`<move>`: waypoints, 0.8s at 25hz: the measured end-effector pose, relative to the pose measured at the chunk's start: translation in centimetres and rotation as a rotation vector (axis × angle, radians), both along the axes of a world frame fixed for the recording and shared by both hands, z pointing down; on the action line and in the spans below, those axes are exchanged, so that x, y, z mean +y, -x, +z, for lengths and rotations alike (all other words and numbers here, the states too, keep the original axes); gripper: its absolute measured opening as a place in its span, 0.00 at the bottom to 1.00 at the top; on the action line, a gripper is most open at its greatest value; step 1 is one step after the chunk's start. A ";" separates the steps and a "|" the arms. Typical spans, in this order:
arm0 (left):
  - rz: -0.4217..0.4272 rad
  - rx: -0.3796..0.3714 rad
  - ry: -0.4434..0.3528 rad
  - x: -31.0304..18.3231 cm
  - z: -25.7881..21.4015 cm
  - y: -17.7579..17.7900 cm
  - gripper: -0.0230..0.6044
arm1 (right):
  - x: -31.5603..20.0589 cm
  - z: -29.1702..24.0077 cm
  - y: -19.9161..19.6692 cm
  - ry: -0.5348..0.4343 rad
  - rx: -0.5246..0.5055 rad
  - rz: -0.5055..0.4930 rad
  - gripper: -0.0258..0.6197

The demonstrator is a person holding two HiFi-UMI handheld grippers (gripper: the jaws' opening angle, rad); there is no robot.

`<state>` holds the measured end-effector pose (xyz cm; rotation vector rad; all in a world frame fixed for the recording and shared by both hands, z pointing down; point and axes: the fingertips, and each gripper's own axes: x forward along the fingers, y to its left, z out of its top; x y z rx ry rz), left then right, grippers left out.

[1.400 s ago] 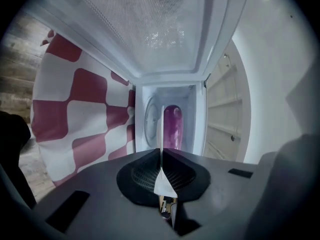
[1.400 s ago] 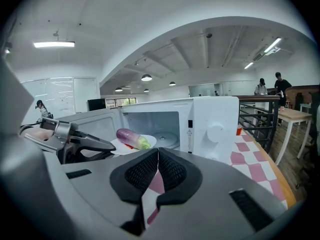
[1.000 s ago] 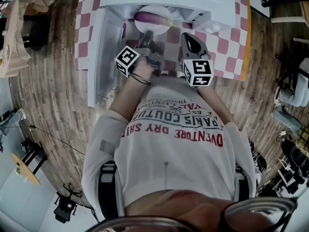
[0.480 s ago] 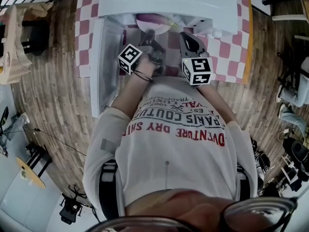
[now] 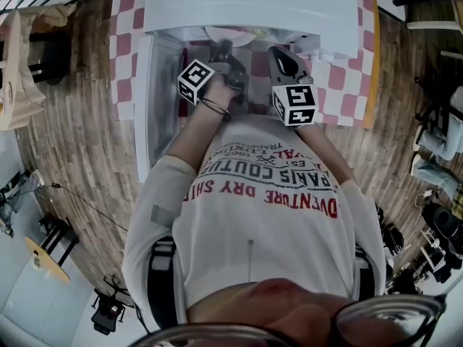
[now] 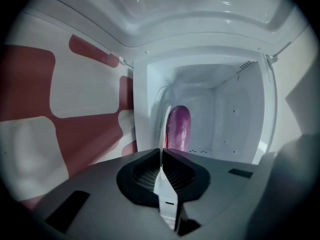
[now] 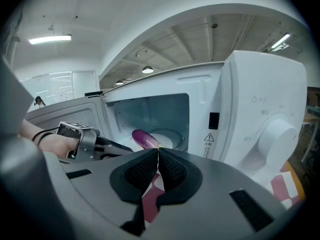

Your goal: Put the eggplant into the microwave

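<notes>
A purple eggplant (image 6: 178, 129) (image 7: 142, 138) lies on a white plate (image 6: 164, 126) (image 7: 167, 136) inside the cavity of the white microwave (image 5: 253, 6) (image 7: 260, 129). My left gripper (image 6: 161, 153) (image 5: 223, 52) is shut on the plate's near rim, and the rim shows edge-on between its jaws. In the head view the microwave's top hides most of the plate (image 5: 230, 35) and all of the eggplant. My right gripper (image 7: 157, 150) (image 5: 279, 55) hangs in front of the opening, shut with nothing in it.
The microwave door (image 5: 155, 100) stands open to the left. The oven sits on a red-and-white checked cloth (image 5: 340, 78). Its control knob (image 7: 277, 134) is on the right panel. Wooden floor (image 5: 72, 136) surrounds the table.
Both grippers have moved toward the microwave. The plate with the eggplant has gone deeper into the cavity, and the eggplant has passed out of sight under the oven's top.
</notes>
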<state>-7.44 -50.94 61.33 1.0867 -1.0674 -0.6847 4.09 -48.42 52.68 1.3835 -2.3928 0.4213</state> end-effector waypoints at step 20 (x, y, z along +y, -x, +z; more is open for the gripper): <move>0.054 -0.142 0.008 -1.9 -0.5 0.4 0.17 | -0.8 1.3 1.1 0.041 -0.008 -0.022 0.08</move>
